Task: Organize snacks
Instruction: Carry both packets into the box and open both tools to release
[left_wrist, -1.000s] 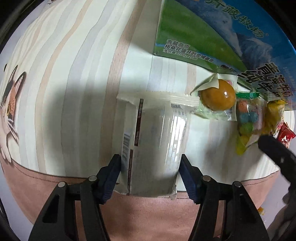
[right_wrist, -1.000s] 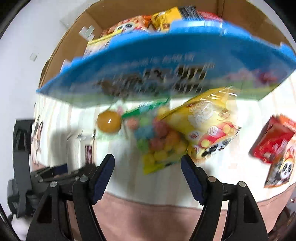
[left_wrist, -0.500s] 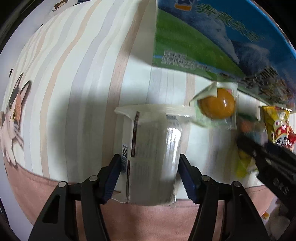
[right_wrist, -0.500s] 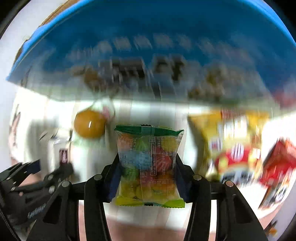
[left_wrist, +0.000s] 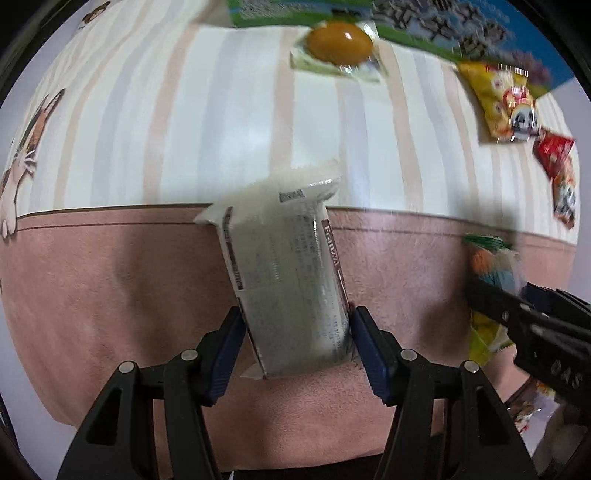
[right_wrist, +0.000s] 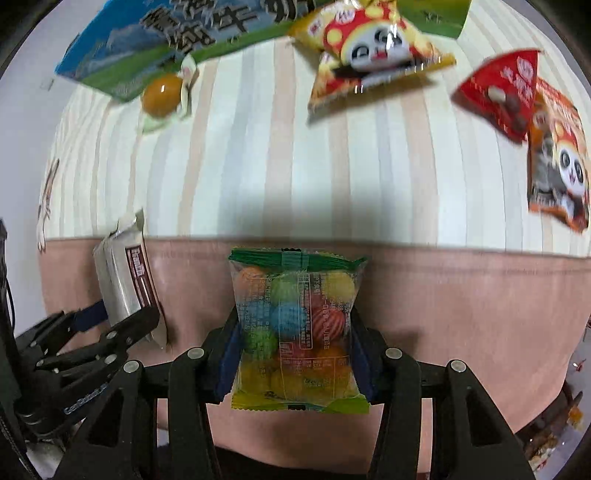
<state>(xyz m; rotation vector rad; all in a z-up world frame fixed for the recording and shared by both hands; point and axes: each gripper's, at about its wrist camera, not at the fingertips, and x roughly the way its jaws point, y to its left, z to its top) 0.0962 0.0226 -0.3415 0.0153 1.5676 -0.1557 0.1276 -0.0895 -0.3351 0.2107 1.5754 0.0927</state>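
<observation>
My left gripper (left_wrist: 297, 345) is shut on a silver-white wafer packet (left_wrist: 286, 273) and holds it tilted above the pink cloth border. It also shows in the right wrist view (right_wrist: 123, 282). My right gripper (right_wrist: 293, 360) is shut on a clear bag of coloured candy balls (right_wrist: 295, 326), lifted off the cloth. In the left wrist view that bag (left_wrist: 491, 266) sits at the right, held by the right gripper's fingers (left_wrist: 517, 314).
On the striped cloth (right_wrist: 280, 166) lie an orange jelly cup (right_wrist: 162, 94), a yellow panda snack bag (right_wrist: 369, 48), a red packet (right_wrist: 506, 96), an orange panda packet (right_wrist: 557, 166) and a large blue-green milk bag (right_wrist: 166, 40) at the back.
Both grippers have pulled back towards the pink border and lifted their packets off the cloth. The right gripper closed on the candy bag one frame earlier.
</observation>
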